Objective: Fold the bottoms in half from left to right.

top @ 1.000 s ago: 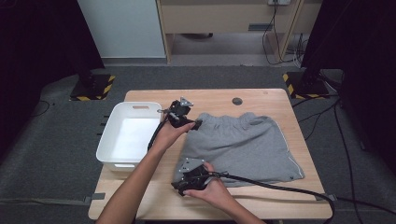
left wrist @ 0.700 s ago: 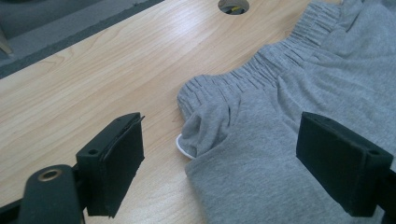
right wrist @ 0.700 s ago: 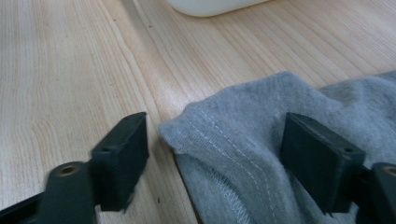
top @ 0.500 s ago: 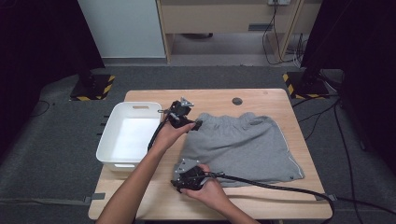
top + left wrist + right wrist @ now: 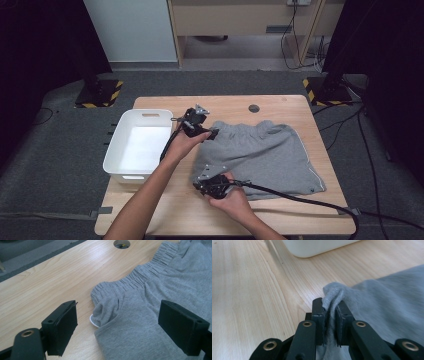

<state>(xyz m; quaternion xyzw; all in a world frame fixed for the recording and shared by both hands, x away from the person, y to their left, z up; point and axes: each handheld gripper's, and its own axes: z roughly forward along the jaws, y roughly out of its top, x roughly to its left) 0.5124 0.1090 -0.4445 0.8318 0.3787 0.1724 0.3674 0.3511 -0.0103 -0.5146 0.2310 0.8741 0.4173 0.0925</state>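
Grey shorts (image 5: pixel 265 155) lie spread on the wooden table (image 5: pixel 280 107). My left gripper (image 5: pixel 212 134) rests at their far left waistband corner. Its jaws stand open in the left gripper view (image 5: pixel 120 317), one on each side of the bunched elastic corner (image 5: pixel 107 305), with neither pad touching it. My right gripper (image 5: pixel 197 185) is at the near left corner of the shorts. Its jaws have just been closing and now pinch a fold of grey hem (image 5: pixel 333 296) between the pads (image 5: pixel 318 312).
A white plastic tub (image 5: pixel 120 150) stands at the table's left edge, close beyond the right gripper (image 5: pixel 317 247). A round cable hole (image 5: pixel 254 108) sits near the far edge. The right gripper's cable (image 5: pixel 300 200) trails across the front of the table.
The right gripper's jaws have closed on the near left corner of the shorts and the hand has shifted slightly. The left hand has stayed in place with its jaws open.
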